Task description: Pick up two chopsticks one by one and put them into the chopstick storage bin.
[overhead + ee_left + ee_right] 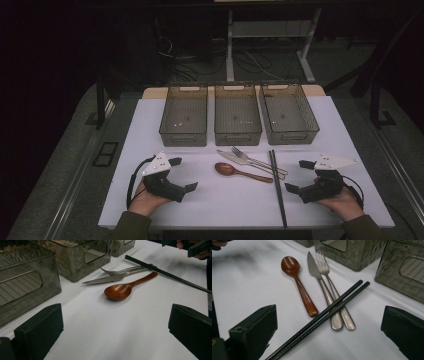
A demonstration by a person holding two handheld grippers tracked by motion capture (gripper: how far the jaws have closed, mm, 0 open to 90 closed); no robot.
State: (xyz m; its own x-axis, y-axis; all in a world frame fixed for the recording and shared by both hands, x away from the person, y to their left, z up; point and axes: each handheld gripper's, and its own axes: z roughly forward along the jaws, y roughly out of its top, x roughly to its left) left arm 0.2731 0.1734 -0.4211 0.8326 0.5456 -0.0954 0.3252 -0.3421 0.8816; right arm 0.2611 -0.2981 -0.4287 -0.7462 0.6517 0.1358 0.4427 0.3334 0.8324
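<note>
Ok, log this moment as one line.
left gripper: open, empty | right gripper: open, empty | chopsticks: across knife and fork handles | spoon: on table, untouched

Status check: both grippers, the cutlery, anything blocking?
Left gripper and right gripper open, empty. Brown wooden spoon untouched on white table. Black chopsticks cross steel knife and fork.

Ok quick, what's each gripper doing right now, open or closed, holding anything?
Left gripper: open, holding nothing, resting on the table.
Right gripper: open, holding nothing, beside the chopsticks.
</note>
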